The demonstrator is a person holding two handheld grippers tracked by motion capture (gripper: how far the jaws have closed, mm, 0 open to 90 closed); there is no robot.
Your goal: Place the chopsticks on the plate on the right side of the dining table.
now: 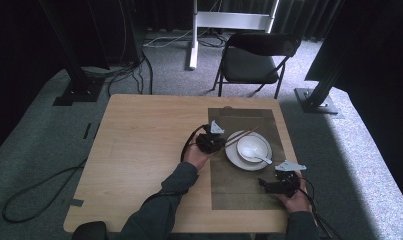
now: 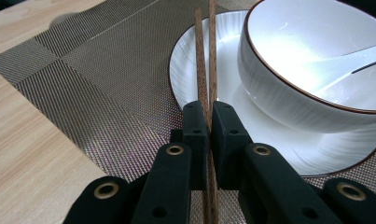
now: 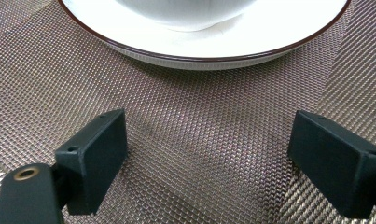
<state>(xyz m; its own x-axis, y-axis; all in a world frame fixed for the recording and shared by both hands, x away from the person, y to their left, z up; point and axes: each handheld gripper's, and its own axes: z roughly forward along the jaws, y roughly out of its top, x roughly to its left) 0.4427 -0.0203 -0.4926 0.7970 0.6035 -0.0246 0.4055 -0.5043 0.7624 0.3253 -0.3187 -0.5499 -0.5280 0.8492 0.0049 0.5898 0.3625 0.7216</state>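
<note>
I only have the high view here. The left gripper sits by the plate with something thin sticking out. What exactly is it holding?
Observer: The left gripper is shut on a pair of wooden chopsticks, clamped side by side between its pads.
Operator: Where do the tips go?
Observer: They run out over the white plate, just beside the bowl, not inside it.
Operator: Is the bowl empty?
Observer: No, a white spoon lies in it.
Operator: And the right gripper?
Observer: The right gripper is open over the woven placemat, with nothing between its jaws, short of the plate's rim.
</note>
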